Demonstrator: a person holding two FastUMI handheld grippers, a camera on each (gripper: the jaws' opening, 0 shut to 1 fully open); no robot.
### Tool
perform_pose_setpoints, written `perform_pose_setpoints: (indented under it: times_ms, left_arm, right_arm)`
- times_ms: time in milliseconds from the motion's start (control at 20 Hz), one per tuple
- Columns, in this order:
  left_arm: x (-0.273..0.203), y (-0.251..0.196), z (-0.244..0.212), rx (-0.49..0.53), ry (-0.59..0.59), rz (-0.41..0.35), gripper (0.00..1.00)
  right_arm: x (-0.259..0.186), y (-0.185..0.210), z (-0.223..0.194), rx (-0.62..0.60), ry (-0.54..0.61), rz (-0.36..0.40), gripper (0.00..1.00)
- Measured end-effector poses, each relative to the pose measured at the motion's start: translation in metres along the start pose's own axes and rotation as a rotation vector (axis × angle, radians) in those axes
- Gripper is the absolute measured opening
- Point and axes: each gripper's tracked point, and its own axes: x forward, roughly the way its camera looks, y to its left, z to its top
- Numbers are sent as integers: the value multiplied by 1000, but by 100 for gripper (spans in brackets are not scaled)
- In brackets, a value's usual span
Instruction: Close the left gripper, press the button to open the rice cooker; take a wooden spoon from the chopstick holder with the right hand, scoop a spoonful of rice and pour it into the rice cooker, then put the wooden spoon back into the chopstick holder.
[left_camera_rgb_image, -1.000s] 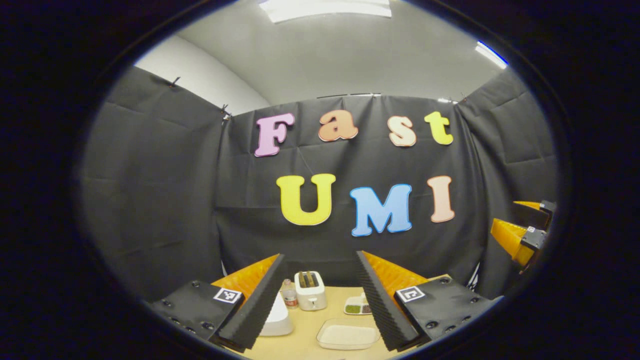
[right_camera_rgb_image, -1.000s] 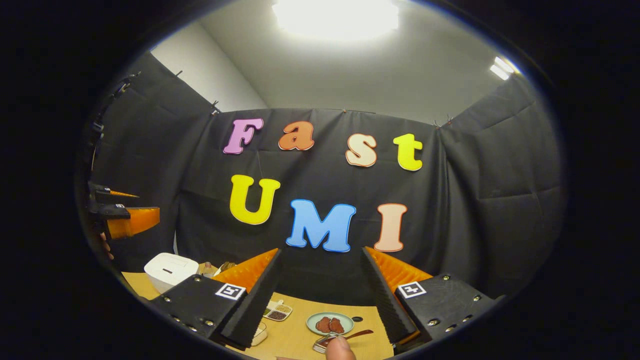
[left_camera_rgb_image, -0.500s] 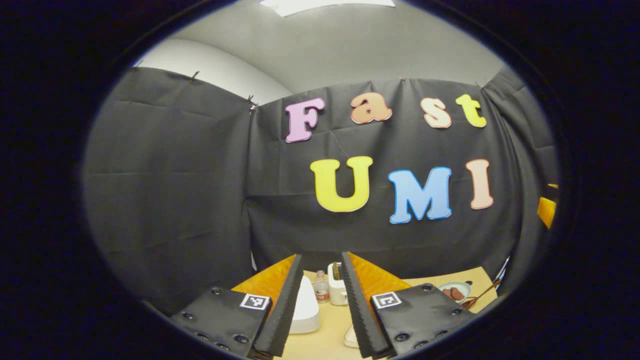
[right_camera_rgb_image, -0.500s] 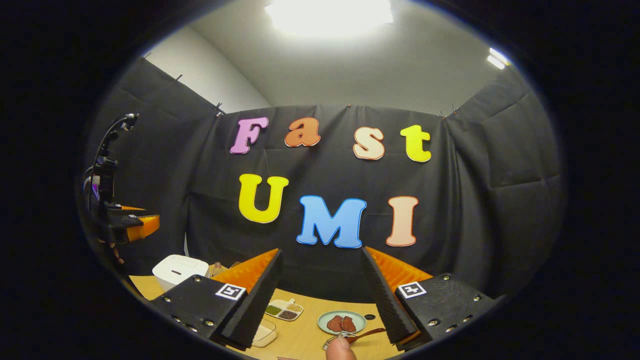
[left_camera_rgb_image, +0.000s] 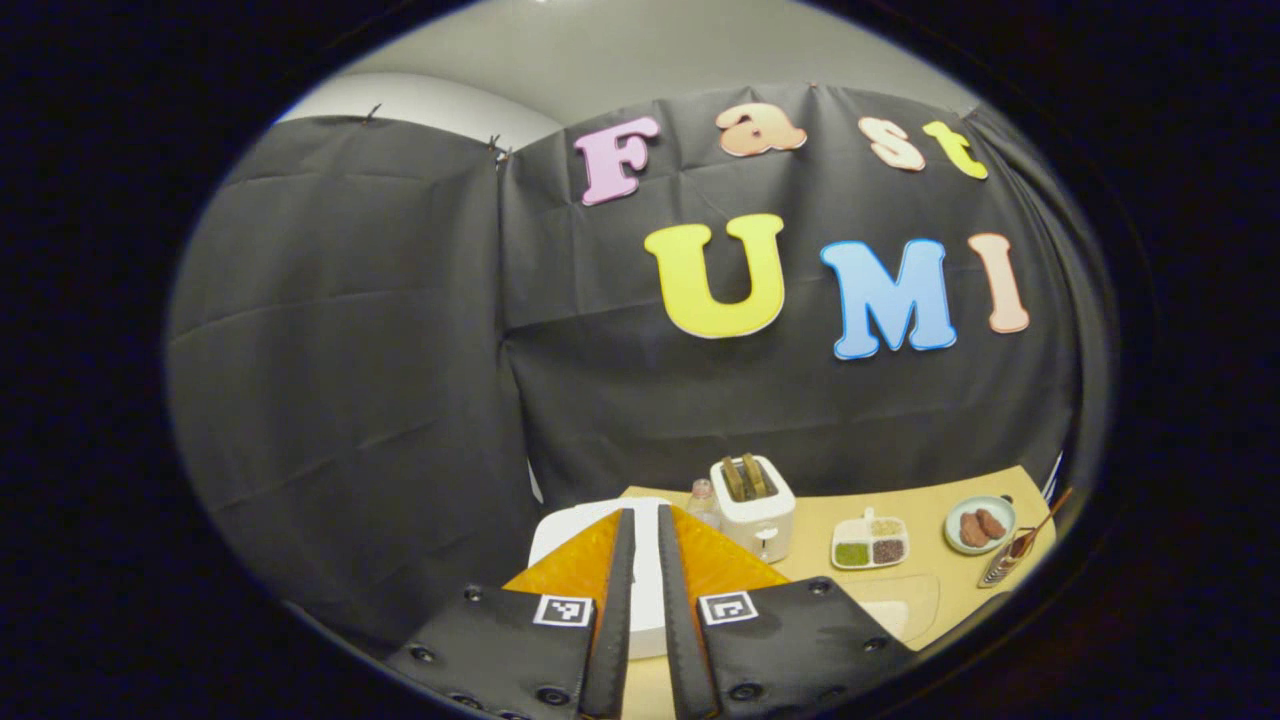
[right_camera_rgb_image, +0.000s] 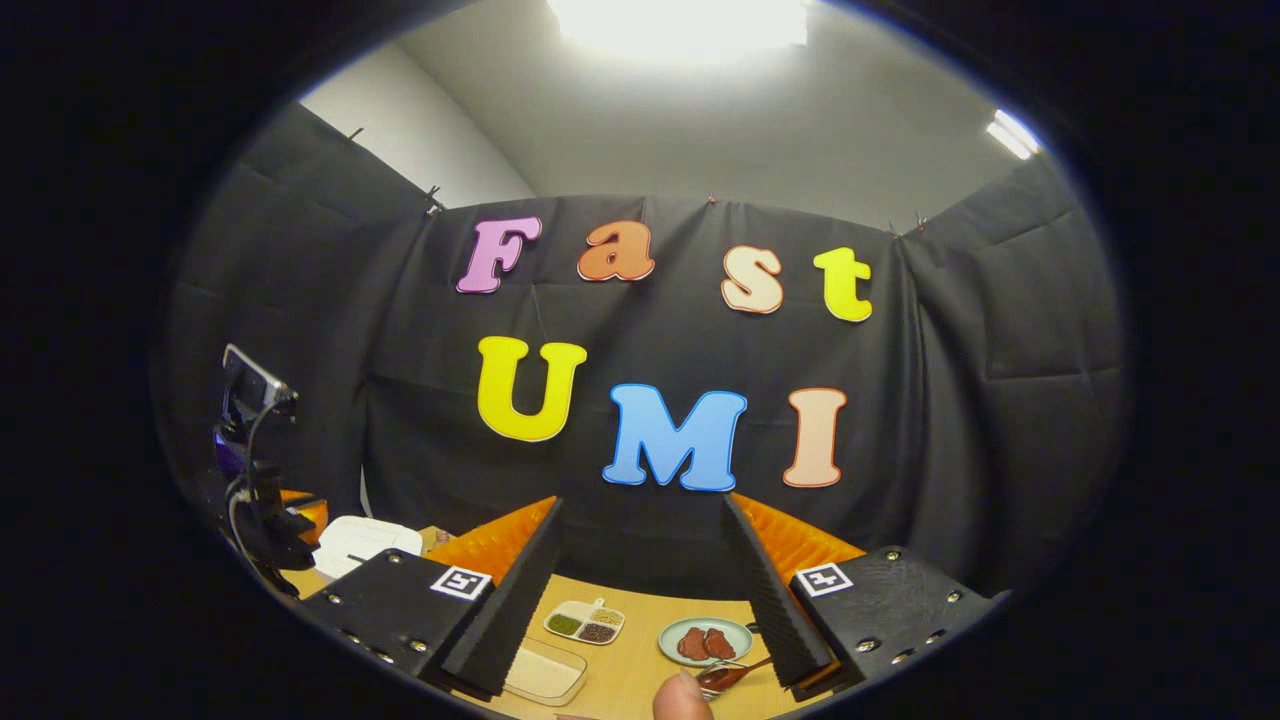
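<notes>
My left gripper is shut, its fingers side by side with a thin slit between them and nothing held. It hangs above the near side of the white rice cooker, whose lid is down. In the right gripper view the rice cooker sits at the far left, with the left gripper beside it under a camera mount. My right gripper is open and holds nothing. A wooden spoon leans in the chopstick holder at the table's right edge. The clear tray of rice lies below my right gripper's left finger.
A white toaster and a small bottle stand behind the rice cooker. A sectioned dish of beans and a plate of brown food lie toward the right. A person's fingertip shows at the bottom edge.
My left gripper has gone from wide open to shut, and has tilted down and swung left over the rice cooker. The right gripper has stayed open and barely moved.
</notes>
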Motion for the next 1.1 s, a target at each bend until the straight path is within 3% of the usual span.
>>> perform_pose_setpoints:
  times_ms: [150,350,650,1100]
  left_arm:
    - [47,23,-47,-49,98,28,10]
    - [99,46,-105,-64,222,76,12]
    - [148,33,-162,-127,364,54,11]
    - [155,33,-176,-155,405,52,15]
  right_arm:
    - [6,19,-3,-15,31,-23,95]
    - [10,37,-10,-56,79,-47,95]
    - [13,51,-17,-30,136,-67,95]
    - [9,56,-20,-33,152,-74,95]
